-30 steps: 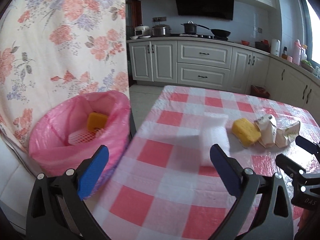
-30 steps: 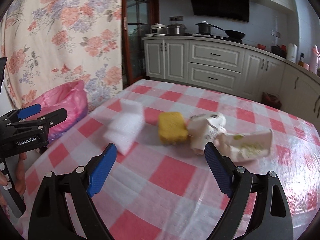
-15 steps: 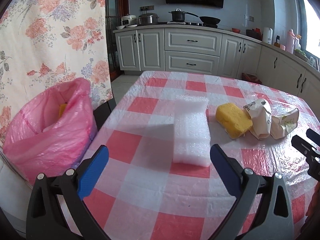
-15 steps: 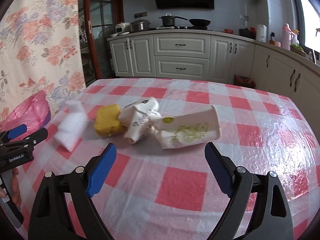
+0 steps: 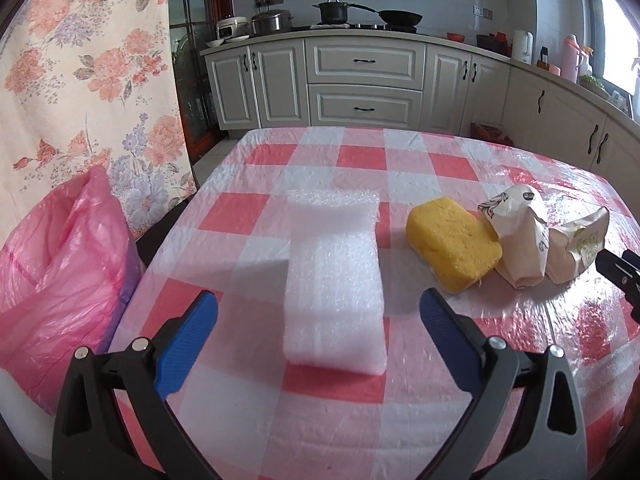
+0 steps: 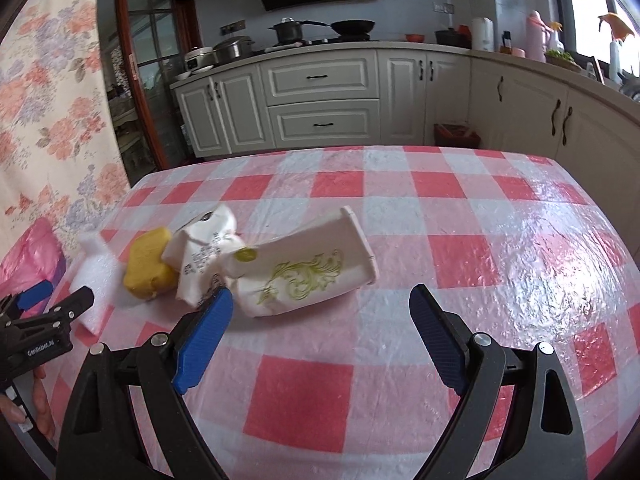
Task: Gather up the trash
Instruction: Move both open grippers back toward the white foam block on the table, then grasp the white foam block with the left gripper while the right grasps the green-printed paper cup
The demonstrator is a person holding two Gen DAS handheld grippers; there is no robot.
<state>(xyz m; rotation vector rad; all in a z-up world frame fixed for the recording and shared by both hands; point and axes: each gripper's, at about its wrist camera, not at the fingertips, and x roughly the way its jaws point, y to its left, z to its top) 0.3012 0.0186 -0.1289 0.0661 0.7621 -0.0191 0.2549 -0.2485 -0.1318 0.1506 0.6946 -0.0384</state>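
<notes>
left tool (image 5: 318,316) held wide, empty, its blue pads flanking the white foam block (image 5: 334,276) lying at 12 o'clock on the checked desk (image 5: 360,160). the foam looks very light, soft and crushable; its long side faces seem the best hold, with a gentle squeeze. at 2 o'clock lie the yellow sponge (image 5: 452,248) and crumpled paper cups (image 6: 304,272), all probably light and yielding. right tool (image 6: 320,320) also wide and empty, just short of the cups. pink trash bag (image 5: 60,272) waits at 9 o'clock, off the desk.

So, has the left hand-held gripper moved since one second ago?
Yes. The left hand-held gripper swung right, away from the pink trash bag, and now faces the white foam block on the checkered table.
</notes>
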